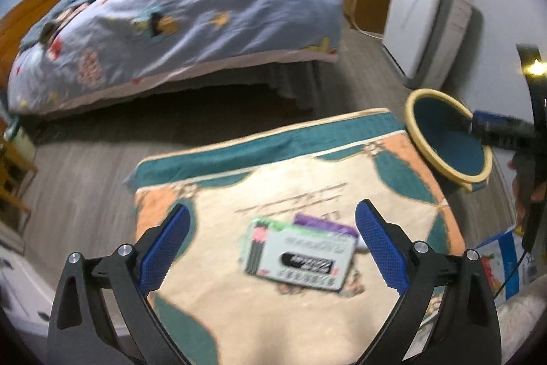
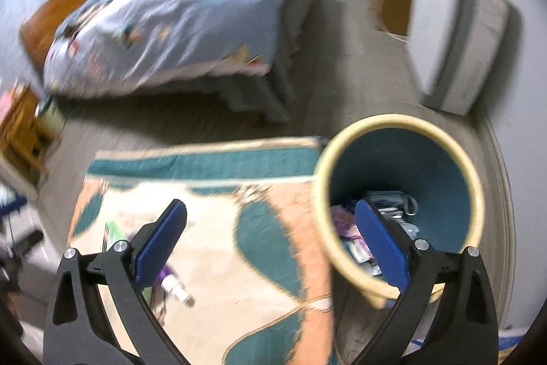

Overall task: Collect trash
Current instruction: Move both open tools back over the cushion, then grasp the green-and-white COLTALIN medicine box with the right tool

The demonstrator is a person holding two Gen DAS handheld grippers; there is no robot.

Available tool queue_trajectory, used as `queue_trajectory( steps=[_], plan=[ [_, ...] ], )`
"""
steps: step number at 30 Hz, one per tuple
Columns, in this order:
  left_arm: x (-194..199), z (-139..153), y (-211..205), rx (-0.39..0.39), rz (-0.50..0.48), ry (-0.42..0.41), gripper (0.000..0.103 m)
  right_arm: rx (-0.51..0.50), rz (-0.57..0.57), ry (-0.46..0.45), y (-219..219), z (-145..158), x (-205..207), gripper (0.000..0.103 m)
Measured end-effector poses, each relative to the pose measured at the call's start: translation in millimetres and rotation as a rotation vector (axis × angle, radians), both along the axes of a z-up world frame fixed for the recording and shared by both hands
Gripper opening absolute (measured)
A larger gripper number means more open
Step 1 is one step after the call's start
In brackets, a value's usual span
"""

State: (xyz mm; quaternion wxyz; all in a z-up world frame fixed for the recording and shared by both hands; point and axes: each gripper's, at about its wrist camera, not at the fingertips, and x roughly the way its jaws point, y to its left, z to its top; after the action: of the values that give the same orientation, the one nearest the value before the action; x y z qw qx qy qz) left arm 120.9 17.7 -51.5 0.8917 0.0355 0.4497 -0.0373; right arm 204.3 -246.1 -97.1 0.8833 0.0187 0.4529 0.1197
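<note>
Honestly, the white packet (image 1: 296, 257) is lying on the rug (image 1: 212, 313), its print too blurry to read. Both the left gripper (image 1: 272, 242) and right gripper (image 2: 271, 238) are hanging spread apart, gripping nothing.

We observe a pale green printed packet (image 1: 297, 253) lying flat on the rug (image 1: 307, 313), overlapping a purple wrapper (image 1: 324, 223). The teal bin (image 2: 400, 207), cream-rimmed, stands beside the rug holding mixed wrappers (image 2: 345, 221).

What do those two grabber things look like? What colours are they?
Both look alike. The left gripper has two black plastic arms shaped like a V, with round silver bolts at the joints. Its fingers carry bright blue pads with a bumpy, dotted texture. The right gripper is the same: black frame, silver bolts, blue textured pads.
</note>
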Motion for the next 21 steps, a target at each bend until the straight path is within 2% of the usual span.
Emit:
queue_trajectory(
  steps=[3, 12, 16, 21],
  plan=[
    [-3.0, -1.4, 20.0, -0.033, 0.034, 0.002, 0.096, -0.066, 0.101, 0.009, 33.3, -10.4, -7.4, 0.097],
    [-5.3, -3.5, 45.7, 0.019, 0.046, -0.020, 0.096, -0.153, 0.375, 0.010, 129.6, -41.6, -37.2, 0.097],
    [-1.2, -6.6, 65.8, -0.043, 0.098, 0.001, 0.096, -0.195, 0.490, 0.016, 168.6, -56.1, -54.5, 0.097],
    [0.4, -9.8, 87.6, -0.077, 0.166, 0.013, 0.096, -0.256, 0.602, 0.014, 205.1, -74.6, -69.7, 0.097]
  ],
)
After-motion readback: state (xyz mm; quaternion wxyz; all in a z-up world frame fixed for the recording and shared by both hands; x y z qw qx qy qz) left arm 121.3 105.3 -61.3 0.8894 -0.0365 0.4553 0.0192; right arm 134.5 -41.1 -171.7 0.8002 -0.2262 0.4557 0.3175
